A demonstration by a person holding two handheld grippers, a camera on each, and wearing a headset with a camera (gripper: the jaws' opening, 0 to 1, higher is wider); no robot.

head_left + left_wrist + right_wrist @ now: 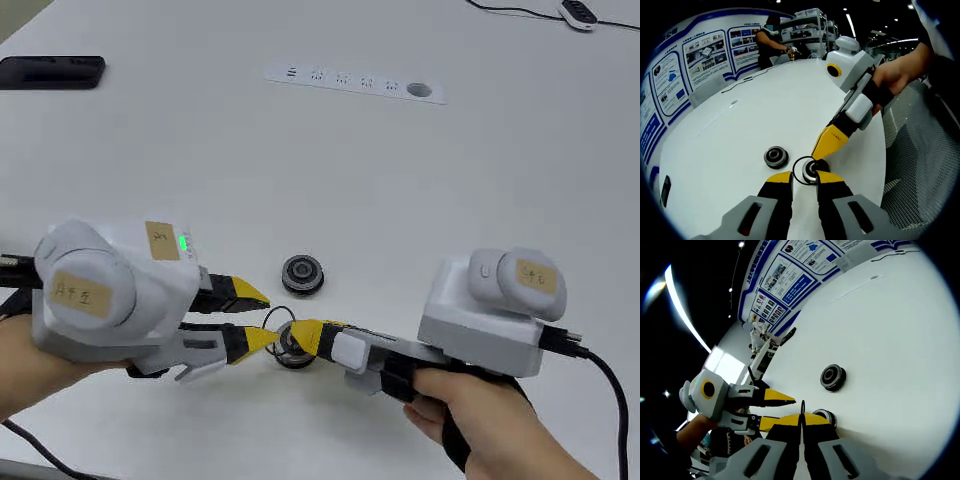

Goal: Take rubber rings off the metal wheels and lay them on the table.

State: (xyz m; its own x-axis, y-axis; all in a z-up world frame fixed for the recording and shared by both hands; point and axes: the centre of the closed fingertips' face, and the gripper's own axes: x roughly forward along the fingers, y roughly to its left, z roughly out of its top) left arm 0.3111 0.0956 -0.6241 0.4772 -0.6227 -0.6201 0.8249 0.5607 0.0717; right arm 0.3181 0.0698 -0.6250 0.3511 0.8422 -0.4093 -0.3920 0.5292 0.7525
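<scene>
Two small metal wheels lie on the white table (420, 180). The far wheel (302, 273) (776, 156) (833, 377) still wears its black rubber ring. The near wheel (292, 346) (813, 170) (825, 416) sits between both grippers. A thin black rubber ring (277, 321) (801, 170) (802, 409) stands partly off it. My right gripper (308, 335) (801, 421) is shut on that ring. My left gripper (255, 318) (805, 178) is open, its jaws on either side of the ring, one tip beside the near wheel.
A white power strip (355, 83) lies at the back, a black phone (50, 71) at the back left, and a cable with a small device (578, 12) at the far right corner. The table's front edge runs just below my hands.
</scene>
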